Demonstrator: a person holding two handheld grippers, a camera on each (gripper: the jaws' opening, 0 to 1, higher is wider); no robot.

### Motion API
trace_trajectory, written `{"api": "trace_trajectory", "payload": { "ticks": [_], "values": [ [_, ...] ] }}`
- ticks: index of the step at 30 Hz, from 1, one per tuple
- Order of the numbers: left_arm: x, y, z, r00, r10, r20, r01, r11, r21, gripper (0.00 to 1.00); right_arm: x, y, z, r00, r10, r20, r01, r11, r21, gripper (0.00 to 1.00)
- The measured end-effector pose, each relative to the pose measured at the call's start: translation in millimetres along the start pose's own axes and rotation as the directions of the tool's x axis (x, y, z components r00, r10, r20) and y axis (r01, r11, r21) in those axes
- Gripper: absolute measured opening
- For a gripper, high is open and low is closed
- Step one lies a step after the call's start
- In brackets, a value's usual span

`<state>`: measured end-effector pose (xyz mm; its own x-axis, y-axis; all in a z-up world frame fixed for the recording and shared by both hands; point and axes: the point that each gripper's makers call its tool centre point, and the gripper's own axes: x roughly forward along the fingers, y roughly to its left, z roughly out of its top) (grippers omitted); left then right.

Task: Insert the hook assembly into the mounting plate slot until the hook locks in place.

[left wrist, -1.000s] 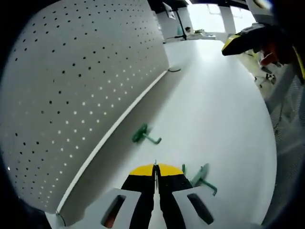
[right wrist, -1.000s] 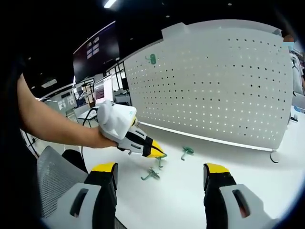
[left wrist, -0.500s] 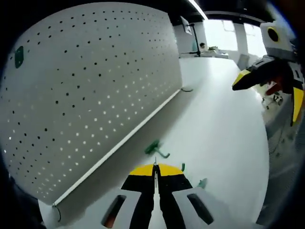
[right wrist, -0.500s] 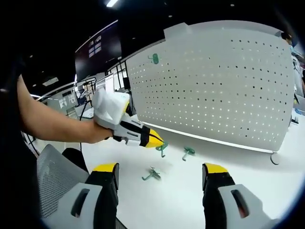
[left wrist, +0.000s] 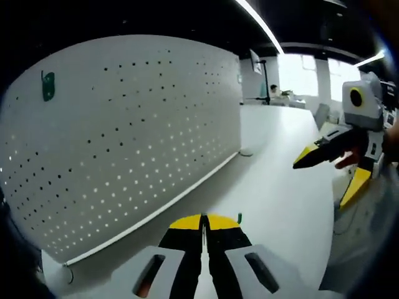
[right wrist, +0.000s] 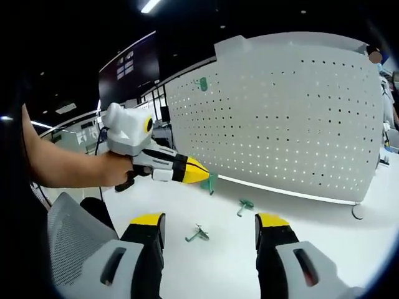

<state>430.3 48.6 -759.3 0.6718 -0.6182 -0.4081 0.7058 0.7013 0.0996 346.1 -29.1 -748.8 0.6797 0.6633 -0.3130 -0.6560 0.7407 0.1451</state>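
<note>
Above the white table (right wrist: 324, 249), the left gripper (right wrist: 198, 173) is carrying a small green hook (right wrist: 210, 182) clamped in its closed tips toward the pegboard (right wrist: 293, 112). The right gripper (right wrist: 209, 227) is hanging with jaws wide and empty, two more hooks (right wrist: 244, 206) lying beyond it. Being light, stiff plastic (likely slippery), the hook is probably best pinched by its stem.

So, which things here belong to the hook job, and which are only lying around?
For the job:
- white perforated mounting board
- green plastic hook clamped in the left gripper
- right gripper, jaws apart

Lying about:
- two loose green hooks on the white table
- green hook already hung on the board
- grey mesh chair
</note>
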Motion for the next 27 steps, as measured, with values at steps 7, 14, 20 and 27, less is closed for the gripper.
{"api": "trace_trajectory", "payload": {
  "ticks": [7,14,20,27],
  "values": [
    [-10,-9.3,17.7,0.999,-0.01,0.051,0.011,1.0,-0.022,0.01,-1,0,11.7,1.0,-0.004,0.03,0.005,1.0,-0.008,0.48],
    [-19,-15.7,31.4,0.995,-0.011,0.099,0.017,0.998,-0.054,0.01,0,0,28.7,0.998,-0.008,0.065,0.01,1.0,-0.027,0.41],
    [-28,-23.4,41.2,0.992,-0.016,0.128,0.026,0.997,-0.074,0.01,3,4,41.9,0.995,-0.009,0.095,0.014,0.999,-0.051,0.36],
    [-34,-34.4,53.0,0.987,-0.031,0.155,0.045,0.995,-0.087,0.01,5,9,53.2,0.993,-0.008,0.121,0.016,0.997,-0.071,0.29]
  ]
}}
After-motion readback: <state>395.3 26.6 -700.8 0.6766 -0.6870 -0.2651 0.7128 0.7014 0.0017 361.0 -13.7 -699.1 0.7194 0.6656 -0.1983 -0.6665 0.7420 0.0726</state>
